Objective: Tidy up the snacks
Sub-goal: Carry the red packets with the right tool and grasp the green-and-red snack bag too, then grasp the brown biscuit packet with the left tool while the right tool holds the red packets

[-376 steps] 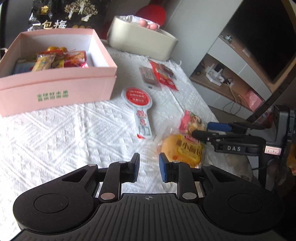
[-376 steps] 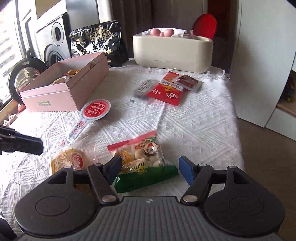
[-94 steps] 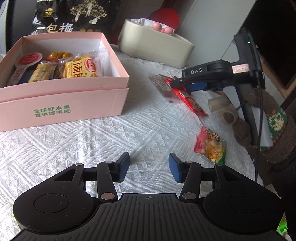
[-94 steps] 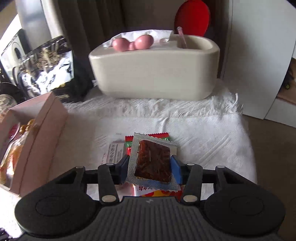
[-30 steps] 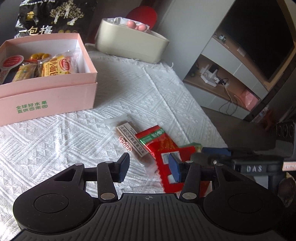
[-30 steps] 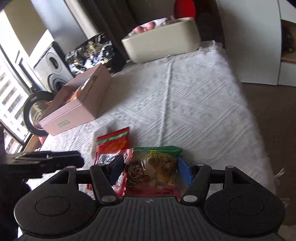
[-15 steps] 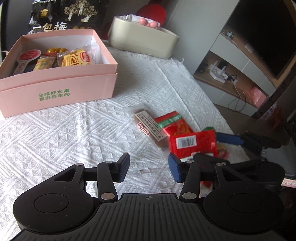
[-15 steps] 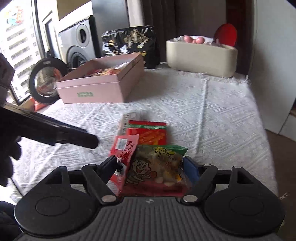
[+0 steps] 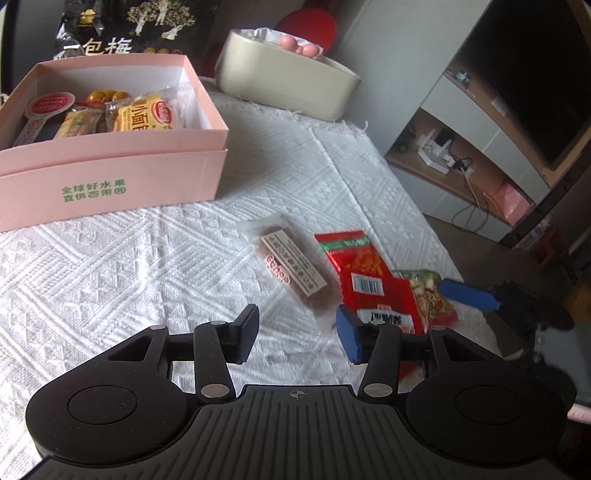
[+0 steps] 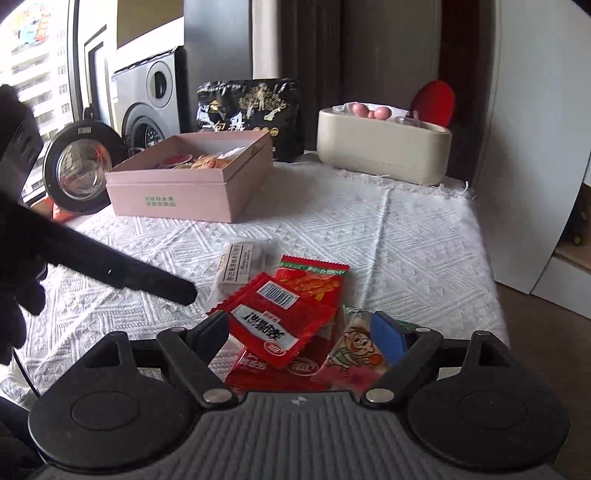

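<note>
A pink box [image 9: 110,181] [image 10: 192,199] holds several snacks at the back left of the white cloth. A brown bar in clear wrap [image 9: 291,273] [image 10: 240,266], red packets [image 9: 365,284] [image 10: 280,321] and a cartoon snack bag [image 9: 430,295] [image 10: 354,354] lie together near the front right edge. My left gripper [image 9: 297,334] is open and empty, just short of the bar. My right gripper [image 10: 308,334] is open, with its jaws either side of the red packets and cartoon bag; it also shows in the left wrist view [image 9: 476,295].
A cream tub [image 9: 288,86] [image 10: 384,147] with pink balls and a black snack bag [image 9: 125,33] [image 10: 251,107] stand at the back. A round glass lid [image 10: 81,173] leans at the left. The table edge and floor are to the right.
My right gripper has opened wider and pulled back; the cartoon bag now lies loose beside the red packets. My left gripper has shifted slightly, still open.
</note>
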`<state>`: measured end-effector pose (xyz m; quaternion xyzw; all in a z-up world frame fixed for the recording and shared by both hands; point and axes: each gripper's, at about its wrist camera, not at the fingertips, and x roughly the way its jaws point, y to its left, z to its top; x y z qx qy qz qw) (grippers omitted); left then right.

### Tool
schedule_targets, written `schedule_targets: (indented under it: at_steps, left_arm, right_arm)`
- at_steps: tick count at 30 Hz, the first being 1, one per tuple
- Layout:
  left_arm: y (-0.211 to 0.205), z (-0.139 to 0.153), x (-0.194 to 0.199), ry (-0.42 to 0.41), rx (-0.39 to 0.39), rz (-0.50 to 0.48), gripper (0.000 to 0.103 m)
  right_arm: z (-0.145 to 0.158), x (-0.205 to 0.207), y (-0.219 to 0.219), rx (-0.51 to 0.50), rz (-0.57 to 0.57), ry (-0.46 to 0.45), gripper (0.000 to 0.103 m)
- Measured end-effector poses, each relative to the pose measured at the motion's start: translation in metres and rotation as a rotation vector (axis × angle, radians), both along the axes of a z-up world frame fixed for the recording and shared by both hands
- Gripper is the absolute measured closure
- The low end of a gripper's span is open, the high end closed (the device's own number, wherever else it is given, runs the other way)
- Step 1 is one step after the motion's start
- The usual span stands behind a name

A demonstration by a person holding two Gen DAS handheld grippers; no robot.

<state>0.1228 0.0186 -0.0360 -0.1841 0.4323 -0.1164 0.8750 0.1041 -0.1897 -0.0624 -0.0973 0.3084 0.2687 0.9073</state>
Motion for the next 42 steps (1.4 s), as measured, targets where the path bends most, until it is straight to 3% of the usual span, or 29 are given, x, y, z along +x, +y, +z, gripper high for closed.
schedule_targets:
  at_steps: [5,10,12,23,30,38,42]
  left_arm:
    - [-0.013,-0.003,0.037,-0.003,0.053,0.010,0.052]
    - [-0.048,-0.008,0.056,-0.059,0.220,-0.090,0.051]
    - [-0.056,-0.010,0.057,-0.084,0.294,-0.120,0.049]
    - [-0.020,-0.005,0.025,-0.065,0.445,-0.092,0.048]
    - [0.006,-0.005,0.012,-0.041,0.353,-0.063,0.049]
    - [-0.008,-0.011,0.023,-0.081,0.382,-0.083,0.041]
    - [-0.001,-0.008,0.010,-0.083,0.360,-0.075,0.055]
  right_arm:
    - [-0.011,0.004,0.006,0.009,-0.036,0.028,0.018]
    - [-0.017,-0.004,0.008,-0.003,-0.039,-0.006,0.016]
    - [-0.019,-0.005,0.009,-0.010,-0.043,-0.023,0.016]
    - [-0.023,-0.008,0.012,-0.025,-0.048,-0.054,0.014]
    - [-0.024,-0.006,0.014,-0.031,-0.045,-0.052,0.010]
    - [-0.026,-0.009,0.017,-0.070,-0.009,-0.026,0.000]
    - [-0.024,-0.005,0.014,-0.060,-0.019,0.015,0.000]
